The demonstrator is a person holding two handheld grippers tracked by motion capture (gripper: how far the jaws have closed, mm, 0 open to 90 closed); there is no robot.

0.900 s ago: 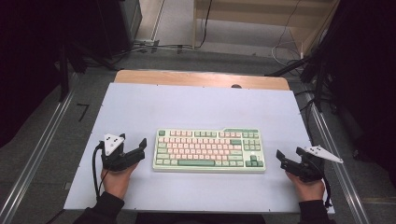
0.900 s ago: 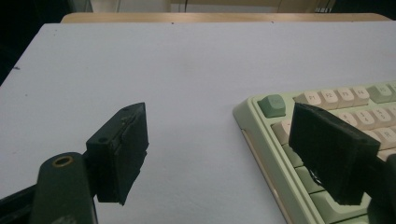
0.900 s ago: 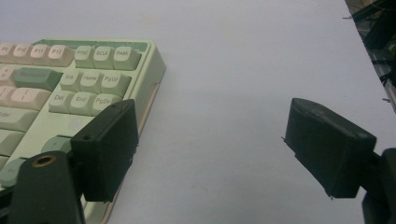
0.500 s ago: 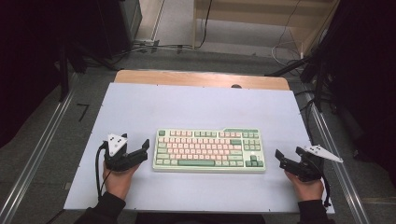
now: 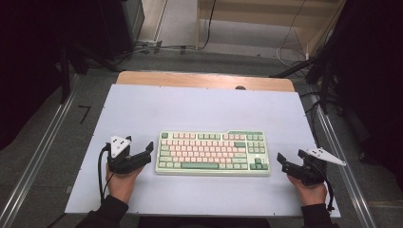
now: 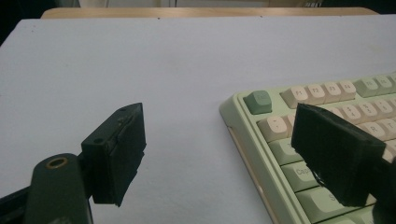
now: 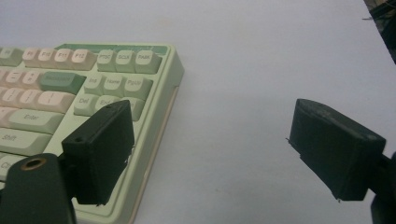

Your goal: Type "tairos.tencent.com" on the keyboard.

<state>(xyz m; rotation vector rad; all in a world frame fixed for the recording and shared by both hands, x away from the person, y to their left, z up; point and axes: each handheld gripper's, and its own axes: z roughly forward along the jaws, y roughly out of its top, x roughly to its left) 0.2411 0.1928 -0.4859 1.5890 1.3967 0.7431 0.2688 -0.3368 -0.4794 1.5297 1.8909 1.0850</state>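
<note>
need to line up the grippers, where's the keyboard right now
In the high view the keyboard lies flat near the table's front middle, between the left gripper and the right gripper.

Left tool (image 5: 142, 154), right tool (image 5: 288, 164) low, jaws apart, seemingly empty.

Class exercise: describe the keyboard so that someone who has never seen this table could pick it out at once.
Start from the white table. Near its front edge, between the left gripper and right gripper, lies the keyboard. Its pale green case with pink and green keys sets it apart from the black grippers.
</note>
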